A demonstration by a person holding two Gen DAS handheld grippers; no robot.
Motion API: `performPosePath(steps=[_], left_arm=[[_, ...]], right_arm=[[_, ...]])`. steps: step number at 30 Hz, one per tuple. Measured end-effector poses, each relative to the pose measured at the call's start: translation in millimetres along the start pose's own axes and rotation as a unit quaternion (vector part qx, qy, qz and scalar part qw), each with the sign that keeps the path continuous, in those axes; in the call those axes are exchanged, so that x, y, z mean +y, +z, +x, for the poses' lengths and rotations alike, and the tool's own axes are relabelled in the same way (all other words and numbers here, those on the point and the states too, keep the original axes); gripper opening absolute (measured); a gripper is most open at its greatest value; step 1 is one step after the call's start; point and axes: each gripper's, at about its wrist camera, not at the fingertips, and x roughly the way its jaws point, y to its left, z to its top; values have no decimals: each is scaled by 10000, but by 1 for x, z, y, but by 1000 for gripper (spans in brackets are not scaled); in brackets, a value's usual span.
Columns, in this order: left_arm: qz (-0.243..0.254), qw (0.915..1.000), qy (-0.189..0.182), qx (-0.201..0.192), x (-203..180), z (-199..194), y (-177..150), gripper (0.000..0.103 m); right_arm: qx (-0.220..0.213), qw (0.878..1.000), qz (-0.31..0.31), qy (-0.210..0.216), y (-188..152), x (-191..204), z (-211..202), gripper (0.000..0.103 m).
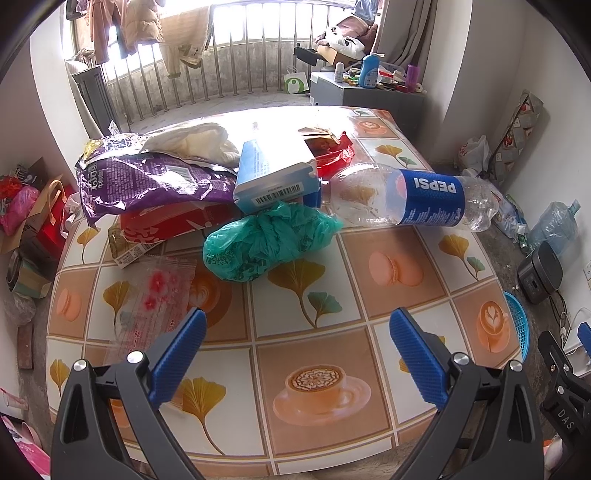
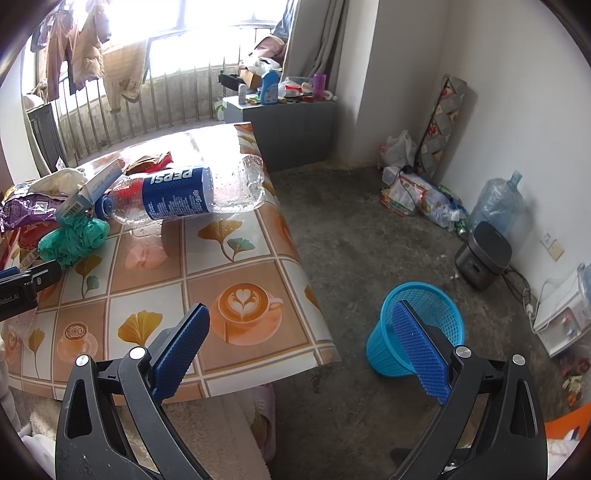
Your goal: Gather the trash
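Lying crosswise ahead of the wide-open left gripper (image 1: 297, 332), nearer than the equally spread right gripper (image 2: 301, 325): Pepsi bottle (image 1: 410, 197).

Daylight pours in from the window (image 1: 229, 26) at twelve o'clock in the left wrist view and eleven o'clock in the right, blown out to pure white. Glare washes the far end of the table (image 1: 258, 122), erasing its pattern there. The bottle (image 2: 184, 195) throws a soft shadow toward six o'clock. The floor (image 2: 351, 240) stays evenly lit. Focus is sharp at centre; fisheye bending curves straight lines, and black vignette fills the corners.
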Motion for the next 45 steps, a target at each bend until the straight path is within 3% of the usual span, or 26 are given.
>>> performPosePath(steps=[6, 11, 19, 22, 27, 30, 31, 36, 40, 45], left_arm=[[35, 10000, -22, 2, 2, 0, 0, 97], [218, 9990, -371, -127, 13, -7, 2, 97], [205, 9946, -829, -584, 81, -22, -1, 97], [34, 9940, -820, -729, 114, -26, -4, 97], [-351, 9946, -631, -741, 167, -25, -14, 96], [-662, 9938, -695, -559, 196, -17, -21, 86], [-783, 9926, -788, -485, 206, -13, -23, 77], [-1390, 9788, -1503, 50, 240, 11, -34, 55], [-1762, 9613, -2038, 573, 253, 33, -39, 46], [-1882, 9402, -2695, 891, 257, 45, -39, 41]], right_arm=[[-21, 10000, 21, 16, 2, 2, 0, 95], [-156, 9996, 39, 228, 8, 9, -6, 95], [-391, 9925, -218, 1139, 21, 59, -8, 93], [-394, 9845, -423, 1657, 28, 94, -5, 90], [-53, 9580, -784, 2757, 34, 160, 8, 69], [160, 9378, -1130, 3277, 31, 200, 12, 52], [256, 9301, -1222, 3454, 28, 208, 12, 48], [769, 8967, -1720, 4006, 16, 251, 19, 15], [1044, 8842, -1962, 4108, 2, 261, 23, 6], [1282, 8758, -2004, 4199, -2, 262, 31, 2]])
